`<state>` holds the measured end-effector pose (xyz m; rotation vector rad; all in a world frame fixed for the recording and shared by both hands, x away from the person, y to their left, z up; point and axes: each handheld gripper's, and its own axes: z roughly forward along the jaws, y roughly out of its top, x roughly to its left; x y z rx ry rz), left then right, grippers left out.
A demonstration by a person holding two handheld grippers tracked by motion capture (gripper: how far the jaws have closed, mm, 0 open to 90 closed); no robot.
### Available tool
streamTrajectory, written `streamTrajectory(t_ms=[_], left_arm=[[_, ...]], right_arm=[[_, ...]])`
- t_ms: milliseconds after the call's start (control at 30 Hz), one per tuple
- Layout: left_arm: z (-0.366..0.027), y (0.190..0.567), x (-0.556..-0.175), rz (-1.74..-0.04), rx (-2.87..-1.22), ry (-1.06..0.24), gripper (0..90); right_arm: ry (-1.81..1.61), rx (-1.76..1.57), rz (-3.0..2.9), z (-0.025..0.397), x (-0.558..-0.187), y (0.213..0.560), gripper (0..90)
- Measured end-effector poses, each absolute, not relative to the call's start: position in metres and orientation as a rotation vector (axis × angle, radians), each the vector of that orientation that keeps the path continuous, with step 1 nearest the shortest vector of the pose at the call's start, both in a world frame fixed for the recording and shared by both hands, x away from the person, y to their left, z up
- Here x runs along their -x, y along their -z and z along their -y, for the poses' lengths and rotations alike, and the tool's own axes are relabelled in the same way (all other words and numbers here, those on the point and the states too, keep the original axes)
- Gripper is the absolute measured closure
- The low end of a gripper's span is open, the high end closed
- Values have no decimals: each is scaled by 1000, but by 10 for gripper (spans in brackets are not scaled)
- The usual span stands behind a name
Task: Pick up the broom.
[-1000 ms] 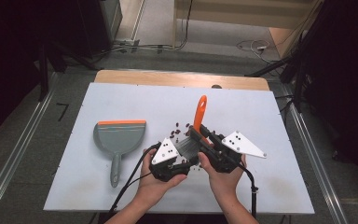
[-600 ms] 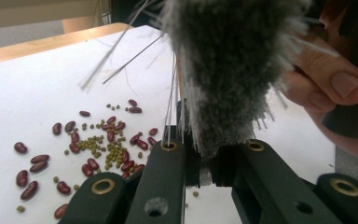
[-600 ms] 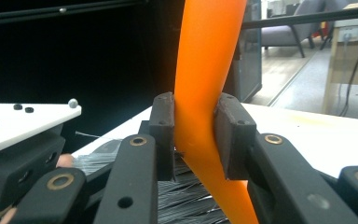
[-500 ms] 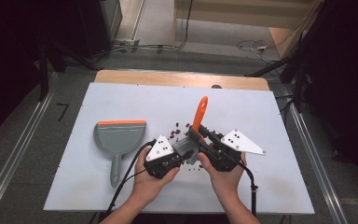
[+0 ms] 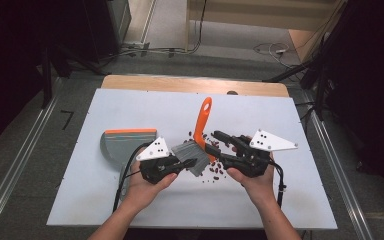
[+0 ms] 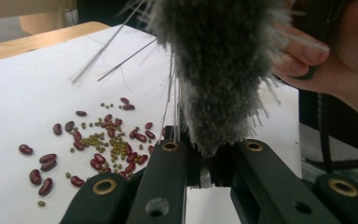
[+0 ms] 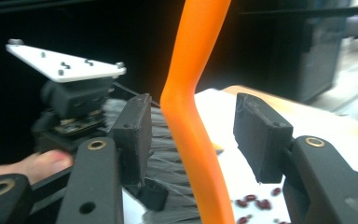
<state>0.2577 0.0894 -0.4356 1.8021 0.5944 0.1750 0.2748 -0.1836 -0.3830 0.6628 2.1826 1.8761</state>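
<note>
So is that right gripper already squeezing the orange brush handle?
No, the right gripper has its jaws apart, with a gap showing on each side of the orange handle.

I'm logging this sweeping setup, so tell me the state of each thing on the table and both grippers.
Brush: bristles down on the table, handle raised.
Left gripper: shut on the brush bristles.
Right gripper: open, jaws either side of the orange handle.
Beans: scattered loose on the table.
Dustpan: flat on the table, untouched.
</note>
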Motion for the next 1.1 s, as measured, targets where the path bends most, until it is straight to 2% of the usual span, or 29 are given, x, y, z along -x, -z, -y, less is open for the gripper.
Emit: streamTrajectory(t_ms=[433,767,933,1100], left_arm=[[-91,435,-257,-428,-1830,-52,860],[-88,436,-256,-400,-1839,-22,860],[-88,437,-256,-383,-1837,2,860],[-88,439,-258,-382,-1833,13,853]], right_arm=[[-1881,-565,-2371,179,-281,397,467],[-1909,-496,-2451,174,-282,403,555],[-1947,-507,-2470,178,-285,405,659],[-1898,-468,-2480,179,-281,403,677]])
